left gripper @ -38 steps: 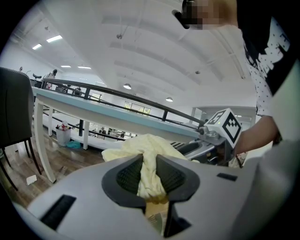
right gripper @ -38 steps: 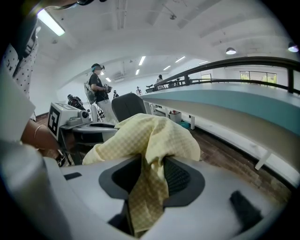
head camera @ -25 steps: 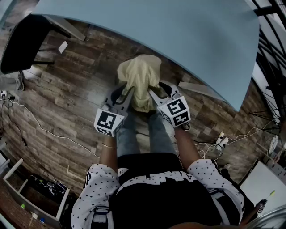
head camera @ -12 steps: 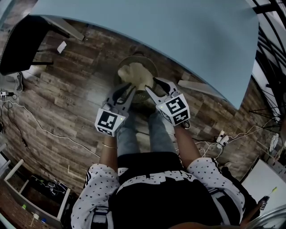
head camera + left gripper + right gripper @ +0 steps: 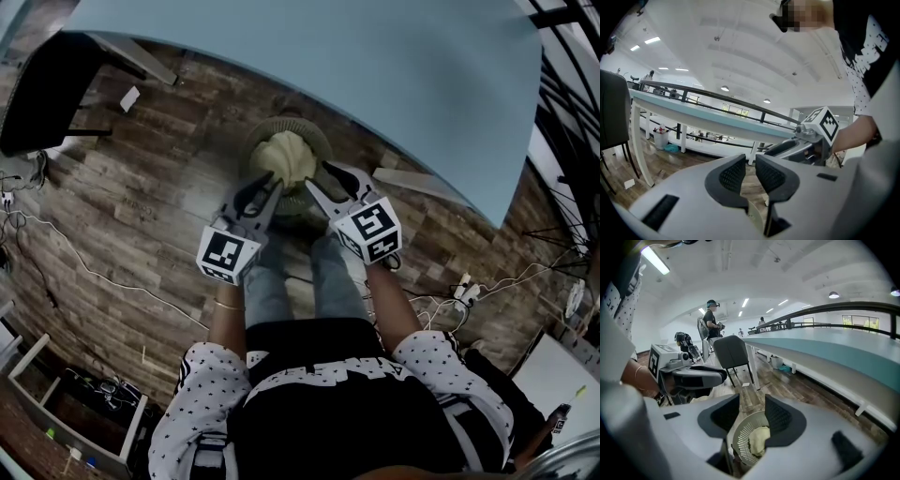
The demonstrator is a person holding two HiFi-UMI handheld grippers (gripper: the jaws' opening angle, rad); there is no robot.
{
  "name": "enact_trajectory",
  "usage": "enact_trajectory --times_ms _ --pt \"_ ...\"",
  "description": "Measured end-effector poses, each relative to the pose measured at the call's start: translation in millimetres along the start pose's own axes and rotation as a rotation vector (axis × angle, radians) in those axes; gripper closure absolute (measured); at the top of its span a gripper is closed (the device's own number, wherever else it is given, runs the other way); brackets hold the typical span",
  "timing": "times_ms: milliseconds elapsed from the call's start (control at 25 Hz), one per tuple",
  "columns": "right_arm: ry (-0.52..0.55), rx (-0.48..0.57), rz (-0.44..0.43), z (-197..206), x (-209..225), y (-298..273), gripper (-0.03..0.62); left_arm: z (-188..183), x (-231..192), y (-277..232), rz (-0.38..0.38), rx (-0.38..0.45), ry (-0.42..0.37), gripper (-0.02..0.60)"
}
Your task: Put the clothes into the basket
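A round slatted basket [image 5: 320,137] stands on the wooden floor under the table's edge, just ahead of my feet. A pale yellow garment [image 5: 286,157] lies bunched inside it. My left gripper [image 5: 261,190] hovers over the basket's near left rim, open by a narrow gap with nothing between its pads [image 5: 733,174]. My right gripper [image 5: 328,178] hovers over the near right rim, open wider and empty. Through its jaws in the right gripper view [image 5: 752,416] I see the basket [image 5: 740,439] with the garment [image 5: 759,439] below.
A large light-blue table [image 5: 375,56] spans the far side, and its leg [image 5: 640,154] shows in the left gripper view. A black chair [image 5: 47,84] stands at the far left. Cables [image 5: 84,272] and a power strip [image 5: 464,292] lie on the floor. A person [image 5: 711,317] stands far off.
The yellow garment hung high between the two grippers a second ago. It has dropped into the basket and settled there. Both grippers stay nearly in place.
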State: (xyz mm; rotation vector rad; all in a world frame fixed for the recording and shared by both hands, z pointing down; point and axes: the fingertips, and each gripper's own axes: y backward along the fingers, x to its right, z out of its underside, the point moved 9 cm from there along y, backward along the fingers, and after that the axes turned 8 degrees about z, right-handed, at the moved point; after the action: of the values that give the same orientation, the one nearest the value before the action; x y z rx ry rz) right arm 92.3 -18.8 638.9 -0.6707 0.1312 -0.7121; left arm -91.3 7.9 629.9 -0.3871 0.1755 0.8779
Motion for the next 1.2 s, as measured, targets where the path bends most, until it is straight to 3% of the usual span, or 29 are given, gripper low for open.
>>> enact_trajectory --times_ms 400,600,800,1200 --pt "-0.045 0.056 -0.028 -2.7 -5.6 9.5 0.437 -1.3 2.1 5.3 0.007 0.036 0.042 0.524" --pt "-0.108 0.082 -0.046 -3.0 -7.1 14.8 0.546 -7.5 5.0 7.4 0.040 0.069 0.057 0.551" --pt "-0.140 0.106 -0.050 -11.5 -8.7 21.1 0.551 -15.4 9.3 9.2 0.067 0.037 -0.002 0.563" --pt "-0.163 0.139 -0.037 -45.5 -14.8 51.5 0.551 -47.4 11.3 14.6 0.082 0.018 -0.034 0.566"
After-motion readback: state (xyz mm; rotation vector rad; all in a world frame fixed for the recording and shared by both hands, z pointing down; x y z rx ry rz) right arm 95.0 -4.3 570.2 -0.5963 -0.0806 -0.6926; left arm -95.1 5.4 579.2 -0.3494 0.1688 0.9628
